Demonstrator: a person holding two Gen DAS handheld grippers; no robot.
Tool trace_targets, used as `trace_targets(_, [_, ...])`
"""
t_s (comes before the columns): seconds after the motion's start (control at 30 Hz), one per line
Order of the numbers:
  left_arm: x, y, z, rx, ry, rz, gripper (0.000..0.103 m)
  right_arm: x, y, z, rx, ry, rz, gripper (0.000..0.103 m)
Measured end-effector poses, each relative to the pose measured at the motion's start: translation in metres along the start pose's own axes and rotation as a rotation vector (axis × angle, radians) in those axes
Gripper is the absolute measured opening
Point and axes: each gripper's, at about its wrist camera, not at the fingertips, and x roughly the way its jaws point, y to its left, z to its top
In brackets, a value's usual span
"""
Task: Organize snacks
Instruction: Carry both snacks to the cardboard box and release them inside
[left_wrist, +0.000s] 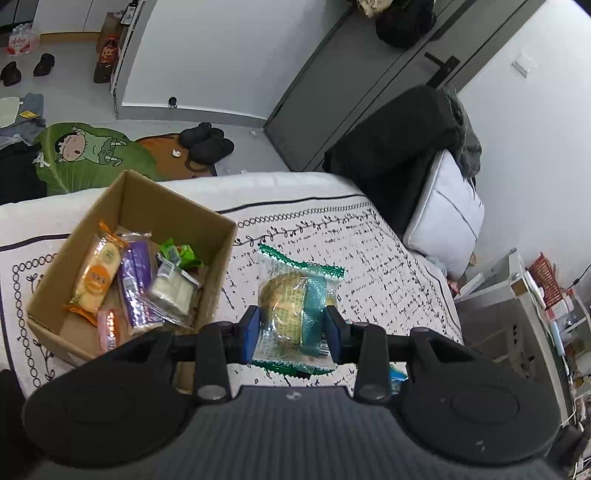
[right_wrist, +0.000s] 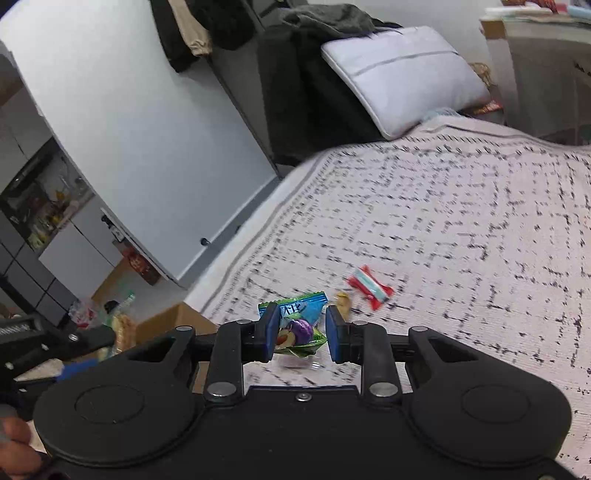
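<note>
Your left hand-held gripper (left_wrist: 292, 334) is clamped on a clear-wrapped round pastry (left_wrist: 295, 308) with green zigzag ends; both blue pads press its sides at the lower centre of the left wrist view, and the gripper body cuts off the packet's lower end. Left of it in that frame, the open cardboard box (left_wrist: 177, 206) sits on the patterned bedspread (left_wrist: 388, 258). Inside it you can see an orange-trimmed biscuit pack (left_wrist: 96, 275), a purple packet (left_wrist: 137, 284), a clear packet with something white (left_wrist: 173, 288) and green wrappers (left_wrist: 181, 254); their print is too small to read, and the gripper hides the box's near corner. A scrap of blue wrapper (left_wrist: 397, 376) peeks out behind the right finger, too little of it to name.

Your right hand-held gripper (right_wrist: 300, 334) holds a small blue-and-green candy packet with a plum picture (right_wrist: 297, 325) at the lower centre of the right wrist view. The left pad covers part of the packet; whether the right pad touches it is hard to tell, and the packet is blurred. Beyond it on the bedspread (right_wrist: 461, 221) lie a red-and-white wrapped candy (right_wrist: 369, 288) and, just beside the right finger, a small yellowish piece (right_wrist: 342, 301) too blurred to identify. At the lower left edge, part of a hand (right_wrist: 14, 450) is cut off by the frame.
</note>
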Motion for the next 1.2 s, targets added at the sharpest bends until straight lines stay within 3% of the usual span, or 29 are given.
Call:
trace_targets(0.4, [-0.01,0.044,0.017,-0.09,-0.015,0.005,0.036,0.004,0.06,-0.002,-0.072,0.005,0.023,0.026])
trace_targets(0.7, [-0.01,0.081,0.029,-0.16,0.015,0.059,0.036,0.018,0.104,-0.016,-0.112,0.043,0.042,0.026])
trace_targets(0.9, [-0.008,0.094,0.033,-0.187,0.026,0.067,0.037,0.03,0.129,-0.024,-0.142,0.078,0.07,0.026])
trace_targets(1.2, [-0.005,0.112,0.036,-0.239,0.037,0.138,0.038,0.045,0.155,-0.038,-0.168,0.126,0.106,0.026])
